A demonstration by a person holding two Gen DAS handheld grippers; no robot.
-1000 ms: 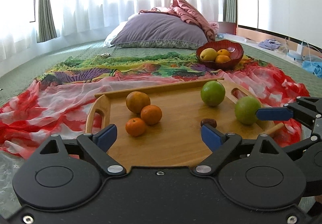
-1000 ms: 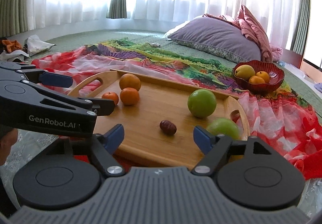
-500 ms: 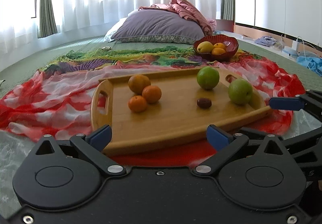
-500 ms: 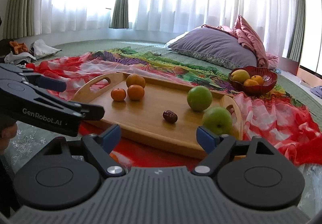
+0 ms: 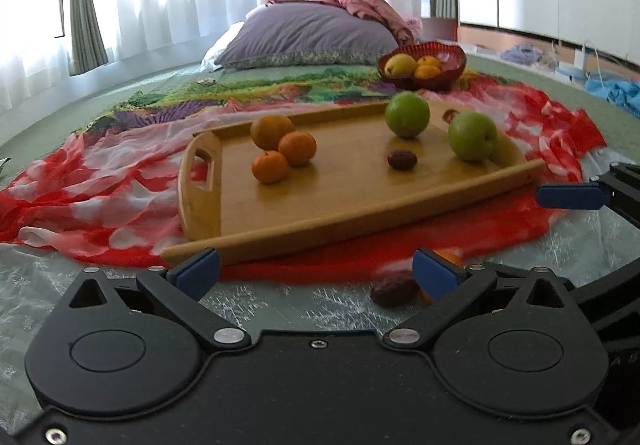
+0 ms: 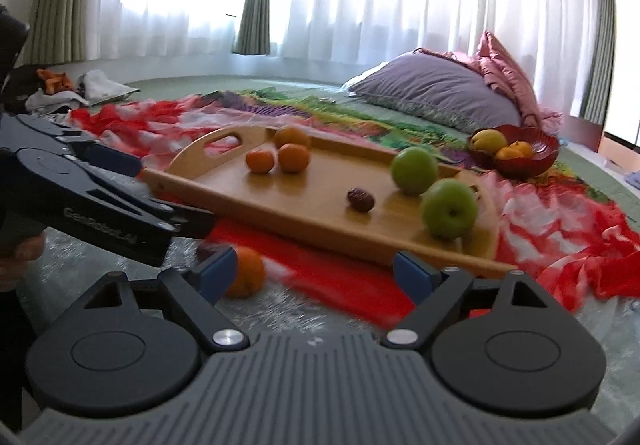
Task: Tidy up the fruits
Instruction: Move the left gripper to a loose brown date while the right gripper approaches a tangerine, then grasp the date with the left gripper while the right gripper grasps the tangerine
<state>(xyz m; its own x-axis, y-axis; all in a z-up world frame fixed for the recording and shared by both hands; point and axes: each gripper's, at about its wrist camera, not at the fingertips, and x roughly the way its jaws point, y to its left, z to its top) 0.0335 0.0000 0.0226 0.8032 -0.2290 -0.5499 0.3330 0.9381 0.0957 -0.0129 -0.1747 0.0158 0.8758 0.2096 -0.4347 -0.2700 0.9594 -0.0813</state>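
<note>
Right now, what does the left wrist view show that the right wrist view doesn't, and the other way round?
Only the left wrist view: blue cloth and cables along the far wall. Only the right wrist view: a clothes pile by the curtain and the person's hand. Both: the wooden tray with three oranges, two green apples and a date, the red bowl, plus a loose orange and a date off the tray.

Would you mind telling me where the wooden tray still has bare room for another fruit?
The wooden tray has bare board along its near rim, and between the three oranges and the date. The right end is crowded by two green apples.
</note>
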